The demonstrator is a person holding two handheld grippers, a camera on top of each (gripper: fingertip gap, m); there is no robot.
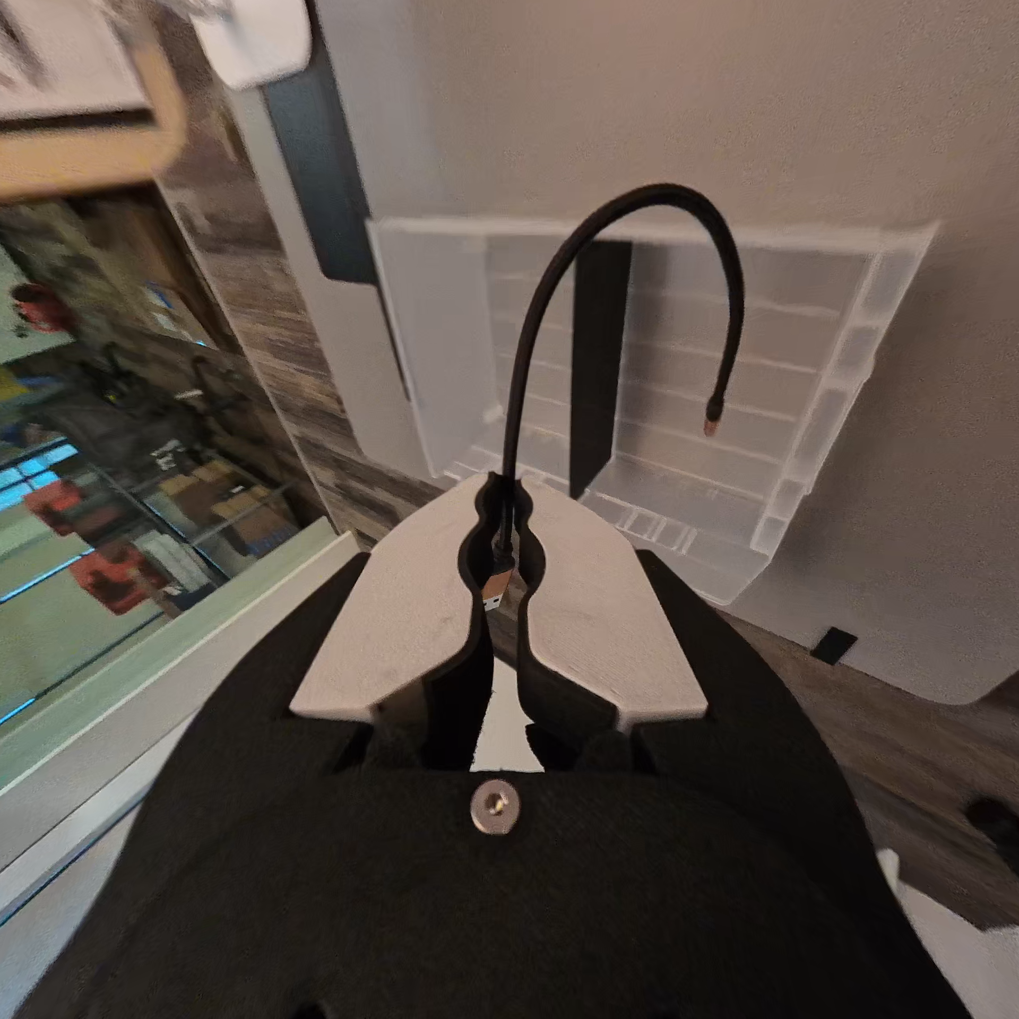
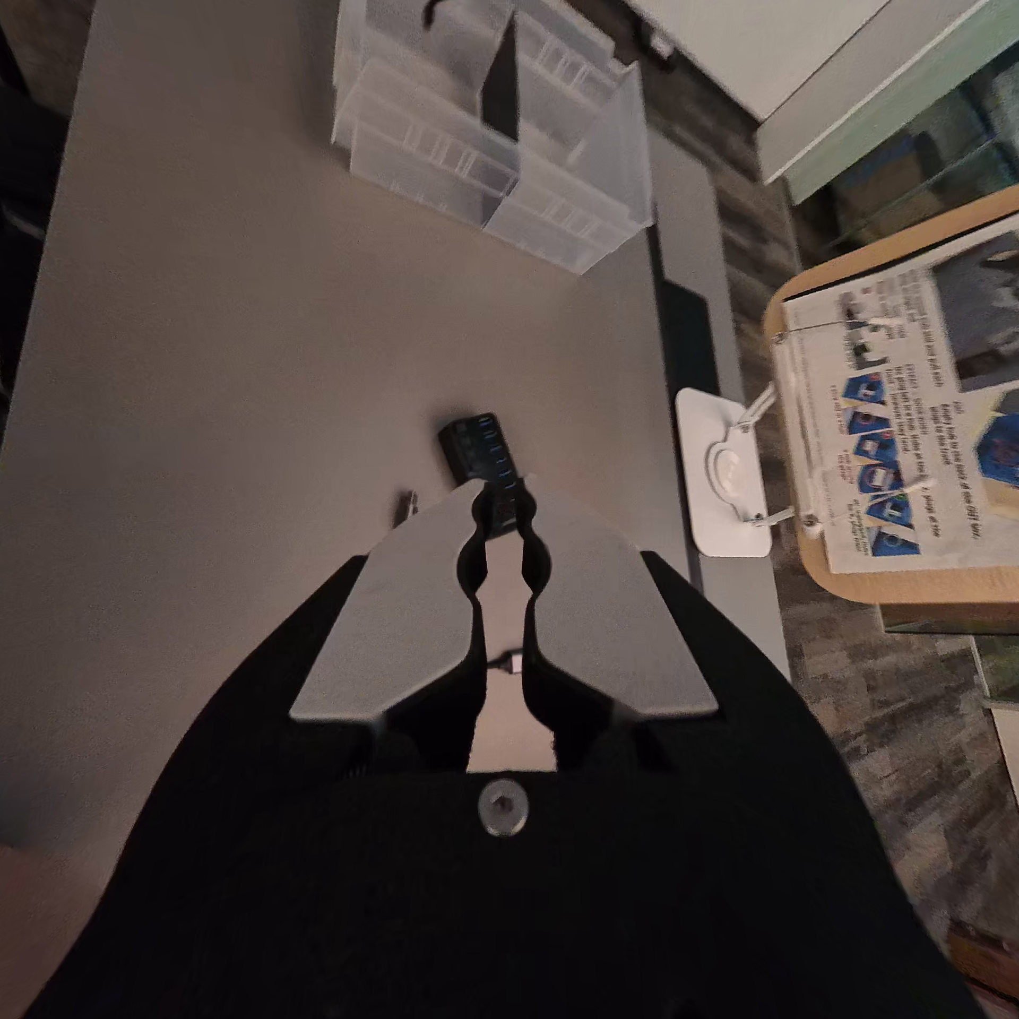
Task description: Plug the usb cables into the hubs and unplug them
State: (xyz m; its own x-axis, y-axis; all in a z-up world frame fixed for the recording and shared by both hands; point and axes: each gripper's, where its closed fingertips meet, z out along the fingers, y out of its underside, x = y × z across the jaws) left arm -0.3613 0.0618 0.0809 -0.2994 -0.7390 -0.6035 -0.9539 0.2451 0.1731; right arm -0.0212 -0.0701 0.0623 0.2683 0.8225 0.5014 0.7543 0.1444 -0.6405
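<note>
My left gripper [image 1: 504, 488] is clamped on the black usb cable [image 1: 557, 309], plug end between the fingers, free end arcing to 2 o'clock over the clear organizer box [image 1: 827, 386]. My right gripper [image 2: 503, 488] has jaws slightly apart, holding nothing, tips above the black hub [image 2: 477, 446] at 12 o'clock on the table [image 2: 248, 331].

- The hub [image 2: 481, 453] lies on the table [image 2: 231, 342], near its middle.
- The organiser box [image 2: 496, 132] sits far behind it (same table).
- A clipboard stand [image 2: 722, 474] sits right of the hub.
</note>
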